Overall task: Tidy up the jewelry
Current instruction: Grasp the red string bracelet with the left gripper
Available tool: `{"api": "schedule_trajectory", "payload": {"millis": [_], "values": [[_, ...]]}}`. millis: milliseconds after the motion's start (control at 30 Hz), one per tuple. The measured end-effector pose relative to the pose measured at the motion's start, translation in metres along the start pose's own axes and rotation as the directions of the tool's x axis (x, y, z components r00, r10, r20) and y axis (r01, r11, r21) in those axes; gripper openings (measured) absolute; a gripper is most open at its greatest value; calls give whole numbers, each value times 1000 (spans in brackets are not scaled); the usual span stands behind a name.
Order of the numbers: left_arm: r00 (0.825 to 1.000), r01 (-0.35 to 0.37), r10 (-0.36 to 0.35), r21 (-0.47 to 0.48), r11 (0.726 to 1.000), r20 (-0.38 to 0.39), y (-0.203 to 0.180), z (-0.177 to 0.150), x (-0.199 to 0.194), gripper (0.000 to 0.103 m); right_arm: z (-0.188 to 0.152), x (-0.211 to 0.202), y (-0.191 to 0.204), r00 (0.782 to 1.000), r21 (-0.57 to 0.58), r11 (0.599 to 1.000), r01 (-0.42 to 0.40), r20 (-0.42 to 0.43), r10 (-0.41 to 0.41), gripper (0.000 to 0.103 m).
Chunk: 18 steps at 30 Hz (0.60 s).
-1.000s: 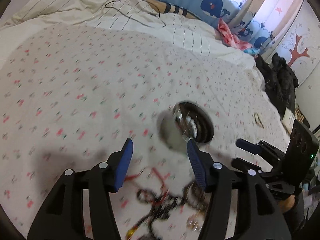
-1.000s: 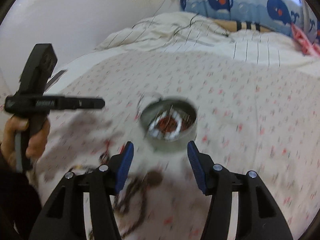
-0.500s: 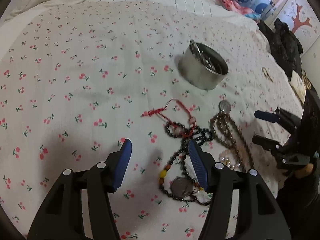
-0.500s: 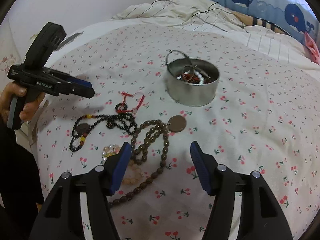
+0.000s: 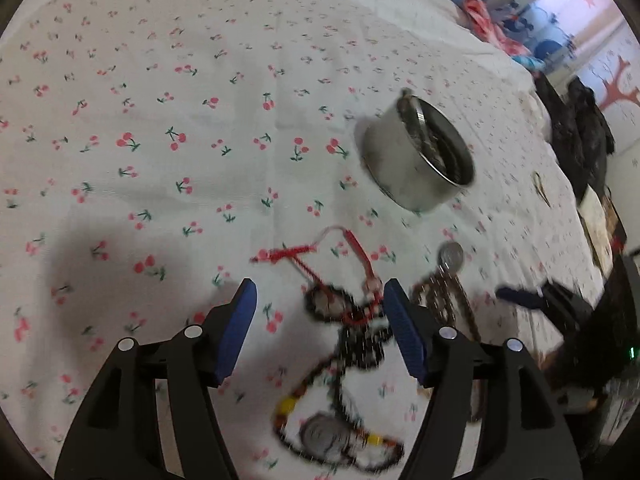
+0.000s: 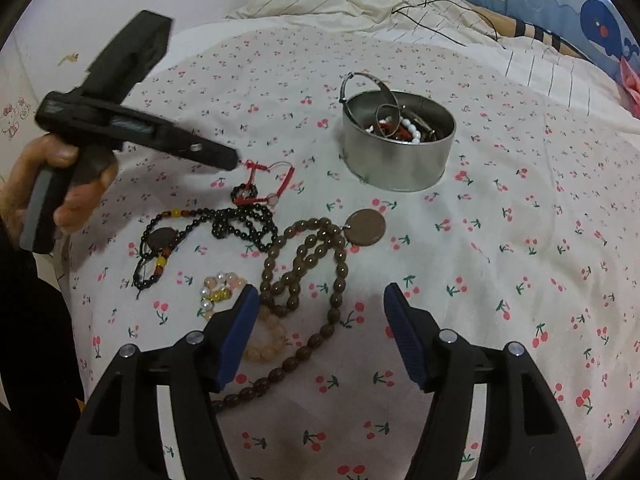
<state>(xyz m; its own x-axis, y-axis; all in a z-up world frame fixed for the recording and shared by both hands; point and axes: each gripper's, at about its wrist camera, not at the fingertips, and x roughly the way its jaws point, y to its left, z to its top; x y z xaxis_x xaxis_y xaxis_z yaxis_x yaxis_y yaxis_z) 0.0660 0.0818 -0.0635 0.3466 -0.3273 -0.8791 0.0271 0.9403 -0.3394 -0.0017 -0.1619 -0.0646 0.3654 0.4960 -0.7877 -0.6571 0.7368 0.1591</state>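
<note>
A round metal tin [image 6: 398,142] holding several pieces of jewelry stands on the cherry-print bedsheet; it also shows in the left wrist view [image 5: 416,160]. In front of it lie a red cord bracelet [image 6: 264,178], a black bead necklace [image 6: 224,226], a brown bead necklace with a round pendant [image 6: 320,264] and a pale bead bracelet [image 6: 224,292]. My left gripper [image 5: 318,316] is open and empty, low over the red cord [image 5: 316,256] and black beads [image 5: 352,332]. My right gripper [image 6: 318,312] is open and empty above the brown beads.
The bedsheet [image 6: 520,240] covers the whole bed. A rumpled striped quilt with a black cable [image 6: 400,4] lies at the far end. Dark clothing [image 5: 576,136] hangs past the bed's right edge. The left gripper's body shows in the right wrist view [image 6: 120,120].
Both grippers have dropped and pulled back from the tin toward the loose jewelry. The left gripper now hangs lower, right over the red cord and black beads.
</note>
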Motion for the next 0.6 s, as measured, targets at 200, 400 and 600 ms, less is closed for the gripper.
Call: {"api": "schedule_trajectory", "payload": {"millis": [200, 400, 600], "values": [[999, -31, 32, 5, 999, -8, -16, 7, 28, 63, 1, -12, 12, 994, -50, 994, -100, 43, 102, 63], [995, -95, 95, 52, 994, -2, -32, 6, 41, 38, 2, -10, 52, 954, -172, 943, -286, 46, 297, 63], [997, -76, 76, 40, 996, -3, -28, 8, 42, 16, -6, 23, 65, 969, -190, 951, -242, -93, 228, 57]]}}
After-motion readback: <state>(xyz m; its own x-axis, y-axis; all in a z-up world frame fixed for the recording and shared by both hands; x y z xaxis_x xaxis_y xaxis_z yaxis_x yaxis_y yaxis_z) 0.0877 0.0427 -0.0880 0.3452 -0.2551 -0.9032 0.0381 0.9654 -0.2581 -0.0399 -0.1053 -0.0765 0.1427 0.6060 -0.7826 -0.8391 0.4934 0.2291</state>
